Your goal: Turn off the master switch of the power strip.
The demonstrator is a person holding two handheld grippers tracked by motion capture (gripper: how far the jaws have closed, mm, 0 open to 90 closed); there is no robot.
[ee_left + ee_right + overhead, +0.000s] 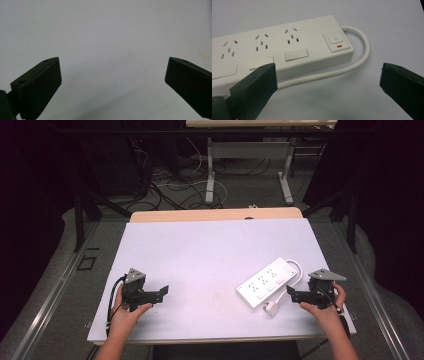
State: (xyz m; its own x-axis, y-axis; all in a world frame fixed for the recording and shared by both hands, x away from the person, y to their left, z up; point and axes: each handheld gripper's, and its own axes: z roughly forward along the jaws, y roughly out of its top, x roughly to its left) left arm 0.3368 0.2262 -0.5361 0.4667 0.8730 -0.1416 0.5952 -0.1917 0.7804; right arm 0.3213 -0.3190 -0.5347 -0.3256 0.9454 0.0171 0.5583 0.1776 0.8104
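A person seated at a white table (200, 250) holds a black two-jaw gripper in each hand, forearms coming in from the near edge in the high view. The right gripper (294, 294) sits at the table's right side with its jaws pointing inward at a white power strip (266, 282), which lies at a slant on the right half of the table, just beside the jaw tips and not touching them. In the right gripper view the jaws of the right gripper (327, 75) stand wide apart with nothing pressed between them; the power strip (277, 50) lies ahead and to the left, showing three rows of sockets, flat covers along its near edge and a square switch (336, 41) with a small red mark at its end. Its white cord (352, 62) leaves that end, loops round and runs back along the near side of the strip, passing between the two open jaws without contact. In the high view the cord ends in a white plug (271, 308) lying on the table just in front of the strip. The left gripper (162, 291) hovers well apart on the table's left side, and in the left gripper view its jaws (112, 75) are likewise spread wide over bare white tabletop, holding nothing
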